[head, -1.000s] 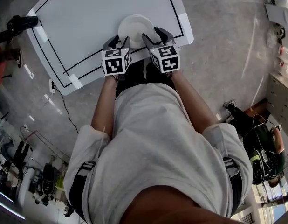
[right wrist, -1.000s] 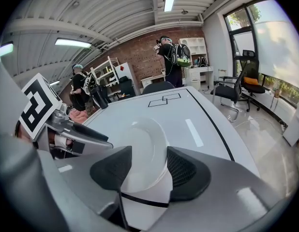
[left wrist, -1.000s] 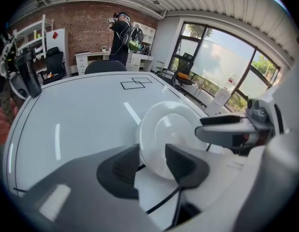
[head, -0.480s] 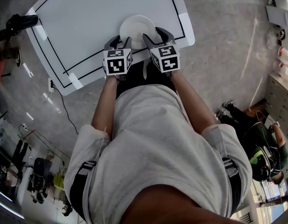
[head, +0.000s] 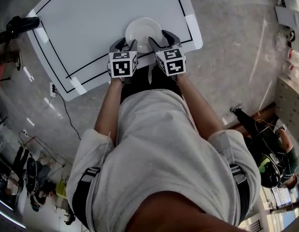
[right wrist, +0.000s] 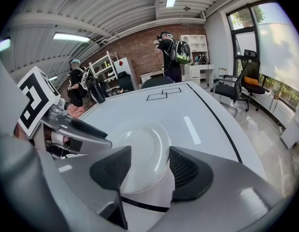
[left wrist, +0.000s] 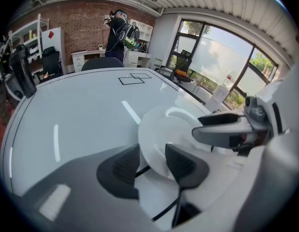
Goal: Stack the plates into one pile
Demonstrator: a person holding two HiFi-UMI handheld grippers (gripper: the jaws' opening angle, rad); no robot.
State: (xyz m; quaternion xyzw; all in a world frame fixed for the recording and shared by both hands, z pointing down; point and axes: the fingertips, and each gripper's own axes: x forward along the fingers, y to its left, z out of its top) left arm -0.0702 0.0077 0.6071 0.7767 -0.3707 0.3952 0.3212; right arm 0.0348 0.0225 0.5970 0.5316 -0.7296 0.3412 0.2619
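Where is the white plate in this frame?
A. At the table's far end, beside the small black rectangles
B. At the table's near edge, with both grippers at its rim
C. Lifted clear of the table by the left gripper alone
B: the head view shows the white plate on the table near its near edge, with the left gripper and right gripper at its near rim, fingers apart.

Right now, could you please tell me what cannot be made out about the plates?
1. How many plates: the plate is white on the white table, too small in head view.
2. Its near rim: head view, behind the left hand-held gripper and right hand-held gripper.
3. Whether either touches it: gripper views, open jaws overlap the rim.
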